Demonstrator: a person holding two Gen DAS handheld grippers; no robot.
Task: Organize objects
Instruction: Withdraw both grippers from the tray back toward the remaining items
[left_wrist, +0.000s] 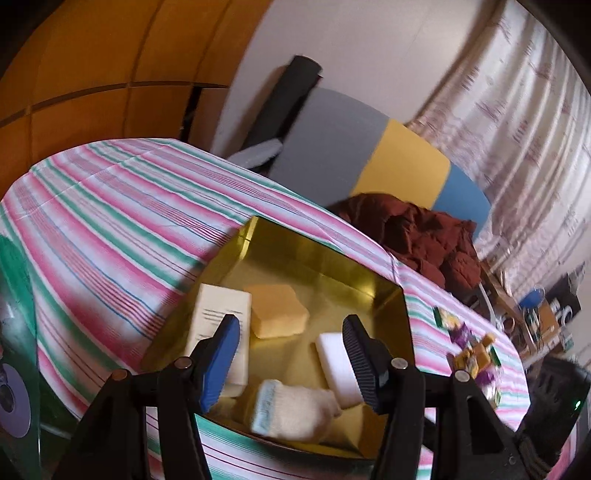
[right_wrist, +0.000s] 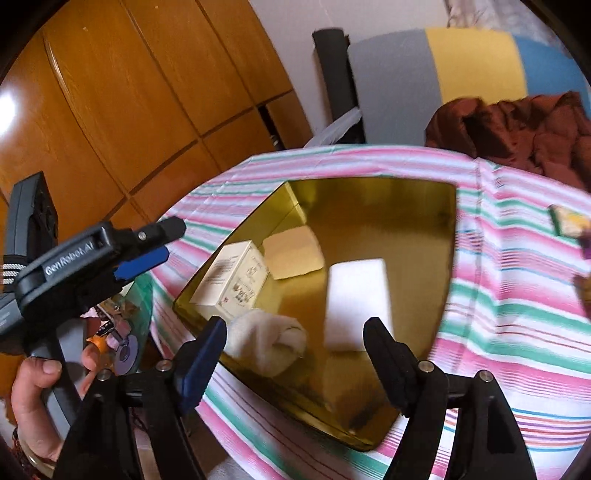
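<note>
Candy pile (left_wrist: 476, 360) at my 3 o'clock; gold tray (left_wrist: 332, 254) holds box (left_wrist: 221, 314), sponges, sock (left_wrist: 291, 410). My left gripper (left_wrist: 291, 363) and right gripper (right_wrist: 295, 360) both parted, empty, above tray.

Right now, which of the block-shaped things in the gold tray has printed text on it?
The white carton box at the left side of the gold tray. The tan sponge and the white sponge are plain.

A gold tray (right_wrist: 424, 206) sits on the striped counter (right_wrist: 517, 314). Inside lie a white box (right_wrist: 236, 273), a tan sponge (right_wrist: 291, 254), a white block (right_wrist: 358, 295) and a rolled white sock (right_wrist: 266, 339). Small packets (left_wrist: 476, 354) lie near the counter's right edge.
</note>
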